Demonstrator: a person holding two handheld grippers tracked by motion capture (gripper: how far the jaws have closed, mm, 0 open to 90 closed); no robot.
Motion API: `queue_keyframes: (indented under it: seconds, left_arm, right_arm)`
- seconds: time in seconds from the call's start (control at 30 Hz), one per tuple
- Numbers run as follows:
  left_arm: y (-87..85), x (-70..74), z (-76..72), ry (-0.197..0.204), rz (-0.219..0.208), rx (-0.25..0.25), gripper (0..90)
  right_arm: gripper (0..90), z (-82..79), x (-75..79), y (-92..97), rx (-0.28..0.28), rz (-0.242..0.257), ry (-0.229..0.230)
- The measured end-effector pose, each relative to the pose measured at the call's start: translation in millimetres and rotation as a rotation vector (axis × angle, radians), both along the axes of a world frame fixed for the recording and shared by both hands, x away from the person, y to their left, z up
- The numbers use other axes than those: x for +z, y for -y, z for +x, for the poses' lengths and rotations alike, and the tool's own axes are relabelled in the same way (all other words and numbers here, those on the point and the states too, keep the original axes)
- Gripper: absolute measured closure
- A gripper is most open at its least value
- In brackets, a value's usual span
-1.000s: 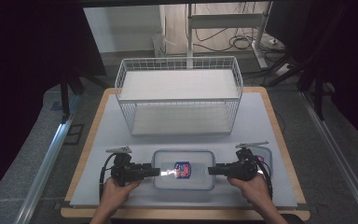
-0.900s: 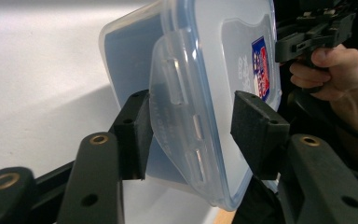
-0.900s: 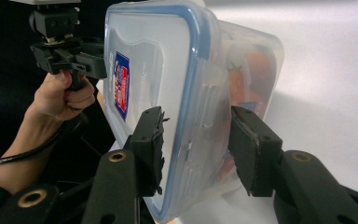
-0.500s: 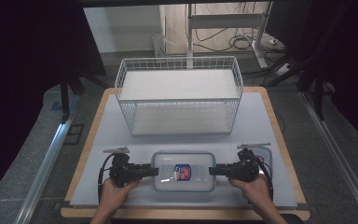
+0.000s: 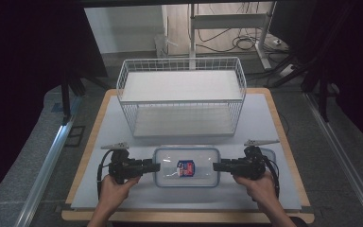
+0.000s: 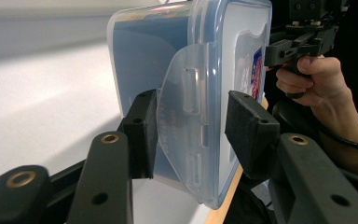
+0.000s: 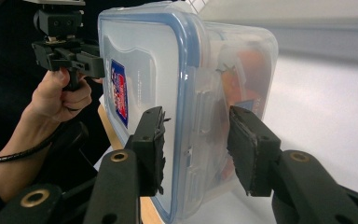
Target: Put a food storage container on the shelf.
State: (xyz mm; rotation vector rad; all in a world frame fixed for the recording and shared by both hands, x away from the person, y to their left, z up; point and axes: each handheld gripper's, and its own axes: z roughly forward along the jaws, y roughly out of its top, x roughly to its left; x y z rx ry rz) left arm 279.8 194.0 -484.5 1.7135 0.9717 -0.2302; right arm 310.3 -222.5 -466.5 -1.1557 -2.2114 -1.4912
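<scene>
Now the clear lidded food container (image 5: 186,166) lies on the table (image 5: 264,123) in front of the wire basket (image 5: 182,94), between both grippers; left gripper (image 5: 152,167), whose jaws have just been closing, and right gripper (image 5: 220,166) straddle its end latches, pads not visibly pressing

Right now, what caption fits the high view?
Two grippers, left and right, flank a lidded plastic box before a wire basket.

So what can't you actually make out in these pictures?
- The container contents: in the right gripper view, orange shapes blurred by its frosted wall.
- The lid label: too small to read in the high view.
- Whether the left gripper pads press the side flap: unclear in the left gripper view.
</scene>
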Motion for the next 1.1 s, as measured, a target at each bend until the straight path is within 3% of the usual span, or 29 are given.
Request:
queue_keyframes:
  seconds: [0.2,0.57,1.1]
  left_arm:
    - [-0.7,17.3,5.7,0.030,0.011,0.002,55.2]
    - [-4.2,65.1,22.2,0.098,0.032,-0.006,55.1]
    - [-10.2,110.9,52.9,0.128,0.020,0.029,54.5]
  right_arm:
    - [57.0,5.0,15.5,-1.1,0.000,0.004,0.040]
    - [56.9,16.9,57.3,-3.7,-0.004,0.018,0.112]
    - [57.2,48.4,100.8,-10.9,-0.022,0.054,0.152]
